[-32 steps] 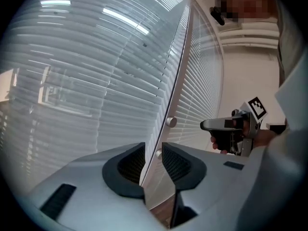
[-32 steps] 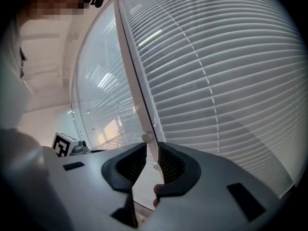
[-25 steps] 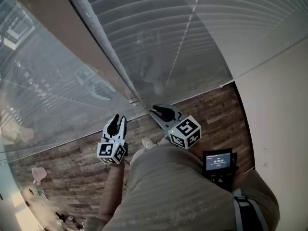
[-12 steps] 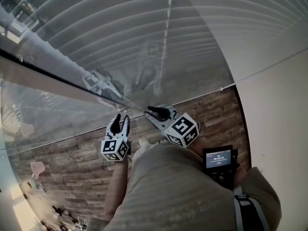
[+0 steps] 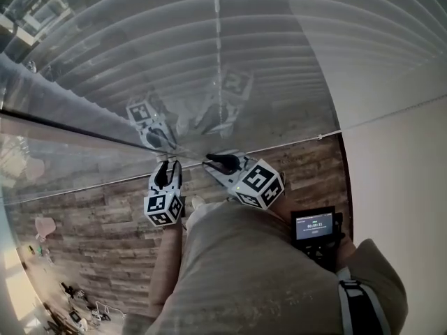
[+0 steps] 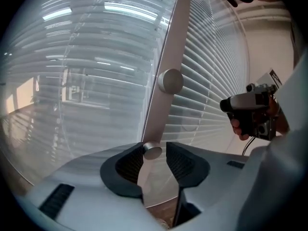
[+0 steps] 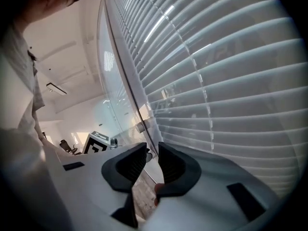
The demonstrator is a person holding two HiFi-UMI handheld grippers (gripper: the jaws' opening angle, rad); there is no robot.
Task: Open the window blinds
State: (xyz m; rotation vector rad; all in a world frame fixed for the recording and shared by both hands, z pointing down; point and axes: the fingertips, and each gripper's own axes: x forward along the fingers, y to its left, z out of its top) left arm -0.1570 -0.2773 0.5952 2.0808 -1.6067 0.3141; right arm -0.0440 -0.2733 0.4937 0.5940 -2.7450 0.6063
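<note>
Window blinds [image 5: 209, 61] hang shut behind the glass [image 5: 77, 166] beyond both jaw tips; the left gripper [image 5: 168, 167], its jaws just widened since a second ago, stands open around the round knob [image 6: 153, 151], and the right gripper [image 7: 153, 148] stands slightly parted on nothing, so the knob could slip free unturned.

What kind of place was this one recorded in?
Probably an office: slatted blinds behind a tall glass wall, a wood-look plank floor, and an office chair under a strip ceiling light in the room beyond.
</note>
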